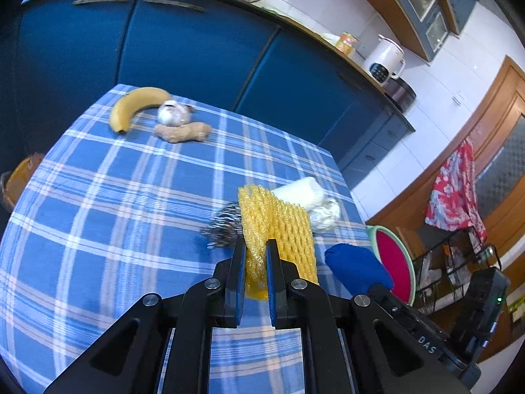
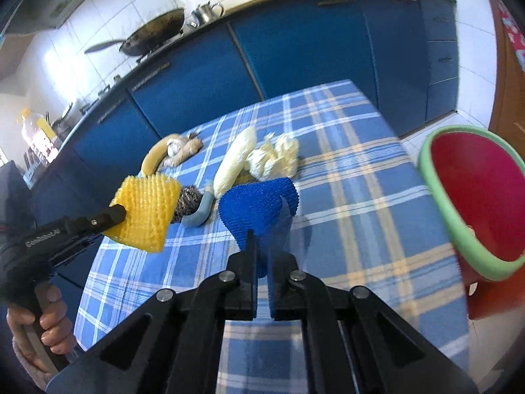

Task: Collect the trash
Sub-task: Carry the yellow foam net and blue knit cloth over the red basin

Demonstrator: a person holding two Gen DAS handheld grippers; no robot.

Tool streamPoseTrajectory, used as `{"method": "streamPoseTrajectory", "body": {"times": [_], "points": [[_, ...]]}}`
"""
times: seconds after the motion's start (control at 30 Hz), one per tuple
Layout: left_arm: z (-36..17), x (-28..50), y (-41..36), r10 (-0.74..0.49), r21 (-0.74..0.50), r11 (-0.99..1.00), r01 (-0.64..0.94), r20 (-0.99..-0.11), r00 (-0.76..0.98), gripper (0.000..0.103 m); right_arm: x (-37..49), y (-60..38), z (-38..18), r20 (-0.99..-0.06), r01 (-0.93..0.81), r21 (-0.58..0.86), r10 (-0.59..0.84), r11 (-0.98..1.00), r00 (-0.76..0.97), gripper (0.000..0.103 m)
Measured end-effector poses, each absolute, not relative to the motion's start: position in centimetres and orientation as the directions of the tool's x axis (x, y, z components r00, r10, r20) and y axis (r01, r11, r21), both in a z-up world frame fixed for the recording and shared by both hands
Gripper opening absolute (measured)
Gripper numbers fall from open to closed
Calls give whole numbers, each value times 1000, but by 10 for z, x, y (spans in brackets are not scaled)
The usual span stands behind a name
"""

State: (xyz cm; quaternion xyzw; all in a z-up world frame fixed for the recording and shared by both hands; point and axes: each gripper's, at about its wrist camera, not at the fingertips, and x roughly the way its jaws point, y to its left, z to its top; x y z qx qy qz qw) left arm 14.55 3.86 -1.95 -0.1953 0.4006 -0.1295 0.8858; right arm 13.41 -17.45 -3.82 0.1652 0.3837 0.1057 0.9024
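My left gripper (image 1: pixel 256 246) is shut on a yellow foam fruit net (image 1: pixel 279 226) and holds it above the table; the net also shows in the right wrist view (image 2: pixel 146 211). My right gripper (image 2: pixel 261 239) is shut on a blue foam net (image 2: pixel 259 210), which also shows in the left wrist view (image 1: pixel 359 271). A white foam net (image 2: pixel 234 161) and crumpled white paper (image 2: pixel 277 159) lie on the checked tablecloth (image 2: pixel 344 177). A red bin with a green rim (image 2: pixel 475 197) stands off the table's right edge.
A banana (image 1: pixel 134 106), garlic (image 1: pixel 172 113) and ginger (image 1: pixel 183 131) lie at the table's far corner. A steel scourer with a grey handle (image 2: pixel 193 205) lies by the white net. Blue cabinets (image 1: pixel 183 49) stand behind the table. A wire rack (image 1: pixel 459 262) stands on the floor at right.
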Motion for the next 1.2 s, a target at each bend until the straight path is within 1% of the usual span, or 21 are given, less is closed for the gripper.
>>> {"method": "streamPoseTrajectory", "body": {"times": [0.3,0.53,0.93,1.2], "points": [[-14,150,-8,-439,-443,883,157,-659,611,11,105,-223,-19,-612,9,388,250,922,750,7],[-7,156,-62,-490,-424,869,256,-661,569,11,86,-266,-12,-591,86,394,180,915,787,7],[-8,171,-160,-554,-383,828,410,-671,492,11,69,-336,-25,-597,223,409,75,885,799,7],[-26,186,-231,-588,-362,786,500,-688,426,11,68,-380,-43,-615,300,427,30,853,788,7]]}}
